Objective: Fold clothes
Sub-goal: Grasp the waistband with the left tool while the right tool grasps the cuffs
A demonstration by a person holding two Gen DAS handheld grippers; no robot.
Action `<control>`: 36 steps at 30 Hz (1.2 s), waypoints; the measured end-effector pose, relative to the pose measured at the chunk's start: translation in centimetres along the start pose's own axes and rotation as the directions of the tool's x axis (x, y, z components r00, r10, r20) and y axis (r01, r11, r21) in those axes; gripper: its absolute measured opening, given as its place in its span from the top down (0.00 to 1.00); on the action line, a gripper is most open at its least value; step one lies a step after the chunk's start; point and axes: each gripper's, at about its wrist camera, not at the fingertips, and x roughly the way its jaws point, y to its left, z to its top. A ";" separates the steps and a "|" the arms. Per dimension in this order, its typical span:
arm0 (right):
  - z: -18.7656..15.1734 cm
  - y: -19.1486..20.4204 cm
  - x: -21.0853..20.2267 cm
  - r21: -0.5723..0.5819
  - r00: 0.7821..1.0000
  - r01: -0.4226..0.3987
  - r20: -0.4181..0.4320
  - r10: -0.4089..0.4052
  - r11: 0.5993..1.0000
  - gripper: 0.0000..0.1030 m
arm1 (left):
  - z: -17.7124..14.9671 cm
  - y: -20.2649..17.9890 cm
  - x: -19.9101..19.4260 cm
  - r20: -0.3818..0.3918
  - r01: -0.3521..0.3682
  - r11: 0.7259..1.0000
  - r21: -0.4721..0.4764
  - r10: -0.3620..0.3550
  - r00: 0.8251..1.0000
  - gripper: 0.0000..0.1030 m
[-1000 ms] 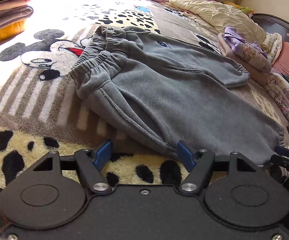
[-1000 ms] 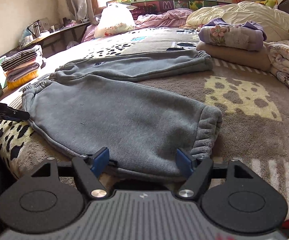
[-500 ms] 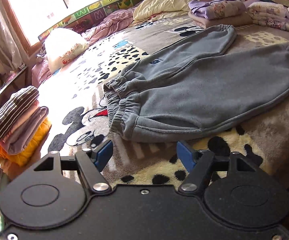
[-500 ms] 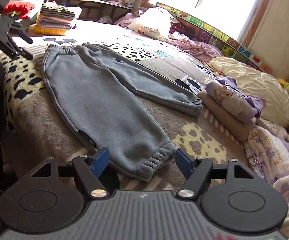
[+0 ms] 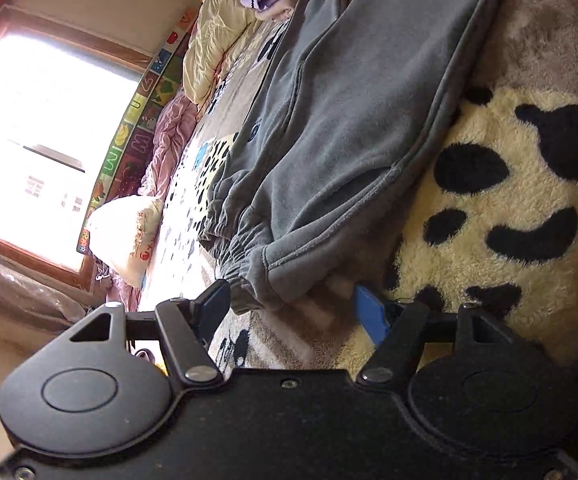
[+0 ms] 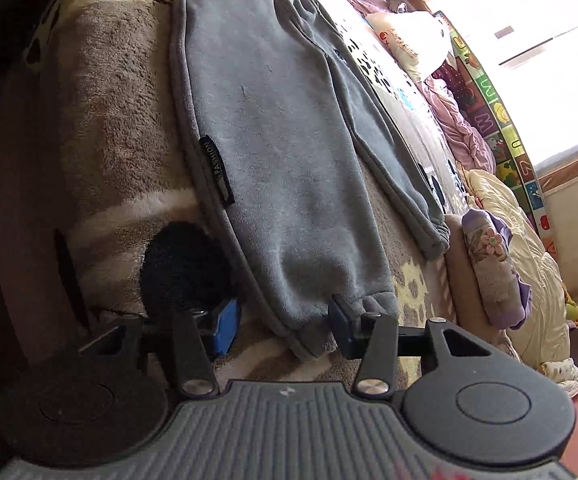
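Nearest, at the left gripper [image 5: 293,308]: fingers spread wide and grasping nothing, set on either side of the waistband corner [image 5: 257,284] of the grey trousers [image 5: 349,120]. Probably lined up that way to pinch that corner for the first fold.

Likewise at the right gripper [image 6: 285,328]: fingers just now closing in, the ankle cuff [image 6: 341,312] between them. 1 finger against the cuff, the other clear of the fabric, so not yet clenched on it. Likely meant as the matching hold at the opposite end, 2 ends taken together.

Further out, trousers laid flat along the near edge of the bed, on a fleece blanket [image 5: 521,184] with black spots. 2 legs spread side by side, apparently smoothed out ready for folding and not yet folded.

Sewn into the outer seam, a black tag [image 6: 217,168] reading "FASHION".

Beyond that, folded purple clothes [image 6: 489,264] just past the far cuff, seemingly finished pieces parked out of the way, and a cream quilt [image 5: 217,40].

Farthest, under the window, a white bag [image 5: 129,232] with red print too small to read, and a play mat [image 6: 493,120] with single letters, "M" and "U" among them.
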 end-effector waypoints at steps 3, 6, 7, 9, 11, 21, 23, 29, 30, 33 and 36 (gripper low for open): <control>-0.1 0.3 0.1 -0.036 1.000 0.017 0.015 -0.017 0.999 0.53 | -0.3 0.3 0.9 0.040 -0.036 0.994 0.102 0.032 0.999 0.34; -0.6 0.9 0.0 -0.088 0.998 0.036 0.052 -0.031 0.995 0.53 | -0.5 0.6 2.0 0.044 -0.032 0.972 0.231 0.022 0.999 0.47; -0.9 0.9 -0.1 -0.090 0.997 0.037 0.066 -0.031 0.995 0.53 | -0.6 0.7 2.4 0.039 -0.019 0.964 0.266 0.009 0.999 0.55; -1.3 0.6 0.0 -0.080 0.996 0.031 0.090 -0.024 0.996 0.53 | -0.7 0.9 3.2 0.013 -0.003 0.954 0.299 -0.001 1.000 0.67; -1.2 0.0 0.1 -0.065 0.996 0.001 0.094 0.005 0.998 0.62 | -0.7 1.0 3.7 -0.012 0.010 0.954 0.301 -0.007 1.000 0.79; -0.3 -2.0 -0.6 0.004 0.989 -0.126 0.081 0.125 0.992 0.85 | -1.3 0.0 0.7 -0.045 -0.016 0.990 0.142 0.022 0.999 0.86; -0.3 -2.4 -1.3 0.011 0.987 -0.129 0.094 0.128 0.992 0.86 | -1.2 0.3 0.7 -0.045 -0.002 0.995 0.095 0.006 0.999 0.86; -0.2 -5.3 -2.7 0.090 0.983 -0.132 0.139 0.119 0.987 0.87 | 0.3 4.6 0.7 0.003 0.071 0.986 -0.151 -0.071 0.997 0.84; -0.1 -6.2 -2.8 0.110 0.982 -0.136 0.146 0.119 0.985 0.87 | 0.5 5.6 0.7 0.015 0.084 0.975 -0.205 -0.082 0.996 0.84; 0.1 -9.1 -2.8 0.160 0.979 -0.145 0.167 0.118 0.976 0.87 | 0.7 8.7 1.3 0.053 0.131 0.923 -0.362 -0.120 0.991 0.84; 0.7 -12.1 -1.9 0.183 0.978 -0.149 0.170 0.118 0.972 0.87 | 0.9 11.2 2.6 0.087 0.167 0.854 -0.493 -0.142 0.986 0.84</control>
